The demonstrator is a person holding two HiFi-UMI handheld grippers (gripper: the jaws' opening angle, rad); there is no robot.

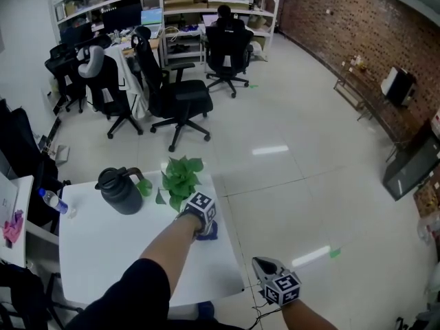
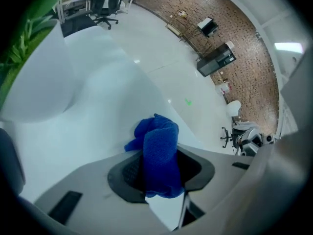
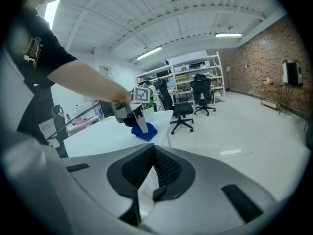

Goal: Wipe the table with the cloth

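A crumpled blue cloth (image 1: 209, 232) lies pressed on the white table (image 1: 103, 253) close to its right edge. My left gripper (image 1: 205, 227) is shut on it; in the left gripper view the cloth (image 2: 161, 151) fills the gap between the dark pads and bunches out ahead onto the table (image 2: 73, 131). My right gripper (image 1: 262, 264) hangs off the table's front right corner, over the floor, with its jaws together and nothing in them. From the right gripper view (image 3: 155, 173) the left gripper (image 3: 139, 126) and cloth (image 3: 146, 132) show up ahead on the table (image 3: 98, 136).
A dark jug (image 1: 120, 191) and a green plant (image 1: 181, 177) stand at the table's far side. A water bottle (image 1: 53, 201) and a pink item (image 1: 12, 227) sit on a side surface to the left. Office chairs (image 1: 175, 95) stand beyond.
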